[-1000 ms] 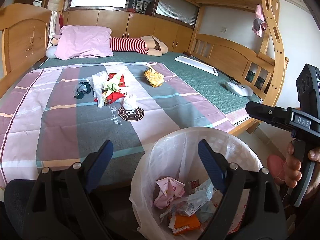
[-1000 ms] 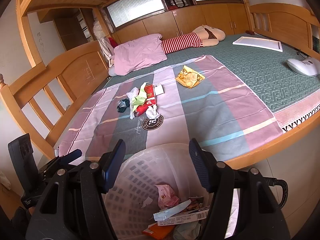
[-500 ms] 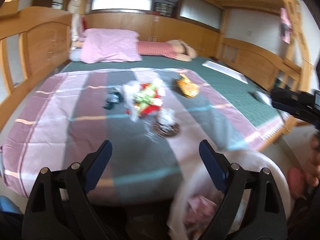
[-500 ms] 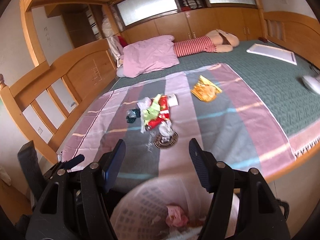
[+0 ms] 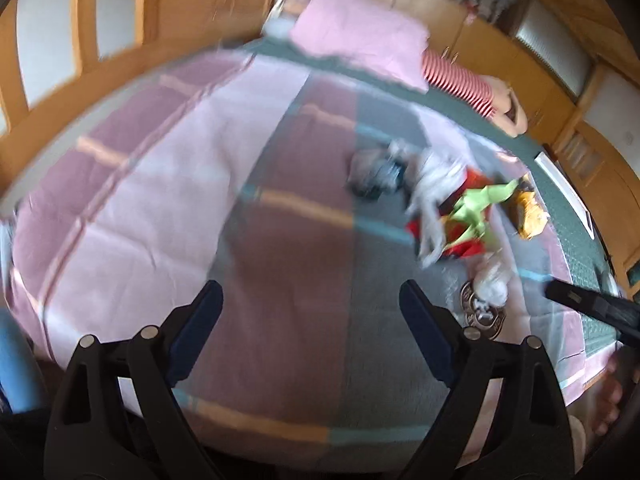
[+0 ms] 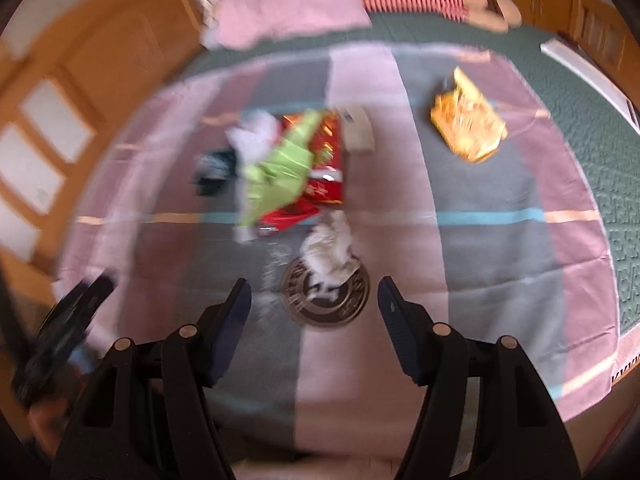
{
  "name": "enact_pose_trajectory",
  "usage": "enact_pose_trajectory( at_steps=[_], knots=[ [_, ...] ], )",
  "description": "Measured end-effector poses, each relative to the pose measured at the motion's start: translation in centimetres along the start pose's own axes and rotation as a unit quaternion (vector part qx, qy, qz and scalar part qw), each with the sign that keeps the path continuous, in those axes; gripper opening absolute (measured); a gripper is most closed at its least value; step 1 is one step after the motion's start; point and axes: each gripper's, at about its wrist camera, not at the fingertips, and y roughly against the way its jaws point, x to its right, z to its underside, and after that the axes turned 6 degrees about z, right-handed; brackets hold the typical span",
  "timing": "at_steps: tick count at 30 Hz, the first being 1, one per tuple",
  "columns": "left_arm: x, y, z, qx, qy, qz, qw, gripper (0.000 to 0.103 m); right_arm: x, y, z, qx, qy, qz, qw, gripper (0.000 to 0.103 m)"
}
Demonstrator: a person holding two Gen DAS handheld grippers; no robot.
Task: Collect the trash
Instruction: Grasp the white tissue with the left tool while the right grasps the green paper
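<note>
Your right claw (image 6: 314,300) and left claw (image 5: 310,306) hang spread and empty above the bed's striped blanket (image 6: 480,264), reaching for litter; nearest lies the crumpled white tissue (image 6: 330,250), wrappers (image 6: 296,164) beyond. Next, I judge: pinch it.

Both views are smeared by motion blur. In the left wrist view the pile of crumpled white, red and green wrappers (image 5: 456,208) blurs into streaks, so single pieces cannot be told apart, and the dark crumpled scrap (image 5: 376,176) beside it is too soft to identify. The orange crinkled snack bag (image 5: 528,216) is partly hidden behind the green piece. The right gripper (image 5: 592,308) is cut off by the right edge, its fingers out of sight. In the right wrist view the left gripper (image 6: 64,328) is a dark smear at the left edge. The crumpled white tissue (image 6: 330,250) covers part of the round dark printed emblem (image 6: 326,300) on the striped pink and grey bedspread (image 6: 500,248), whose lettering is unreadable.
</note>
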Motion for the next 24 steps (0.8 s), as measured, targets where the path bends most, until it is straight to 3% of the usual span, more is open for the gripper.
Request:
enact_pose_trajectory(
  at_steps=[5,7,10,14,16,17,18,22,24],
  knots=[
    [-0.3,-1.0,0.4,-0.019,0.003,-0.022,0.9996,0.089,0.4,-6.3,-2.3,-0.037,-0.046,-0.006,0.998,0.062],
    [-0.7,-1.1,0.4,-0.025,0.014,-0.026,0.9993,0.089,0.0,-7.5,-2.3,-0.053,-0.044,-0.010,0.998,0.026],
    [-2.1,-1.1,0.5,-0.027,0.050,-0.035,0.9978,0.089,-2.0,-7.3,-1.2,-0.074,-0.017,-0.040,0.996,0.024],
    [-3.9,-0.2,0.4,-0.002,0.110,-0.041,0.9930,0.089,-6.6,-5.2,0.7,-0.093,0.056,-0.141,0.984,0.024],
    [-3.9,0.4,0.4,0.013,0.111,-0.044,0.9928,0.089,-8.6,-4.1,1.1,-0.086,0.098,-0.179,0.975,0.033],
    [-3.8,0.4,0.4,0.015,0.107,-0.043,0.9932,0.089,-9.2,-3.4,1.1,-0.072,0.112,-0.172,0.976,0.040],
    [-3.7,0.3,0.4,0.012,0.103,-0.041,0.9938,0.090,-9.5,-2.6,0.7,-0.048,0.116,-0.161,0.979,0.055],
    [-3.5,-0.2,0.4,-0.002,0.100,-0.037,0.9943,0.090,-7.5,0.2,-1.8,0.047,0.053,-0.180,0.981,0.057],
    [-3.2,-0.1,0.4,0.002,0.091,-0.036,0.9952,0.089,-6.0,0.9,-3.5,0.095,-0.002,-0.151,0.984,0.057]
  ],
)
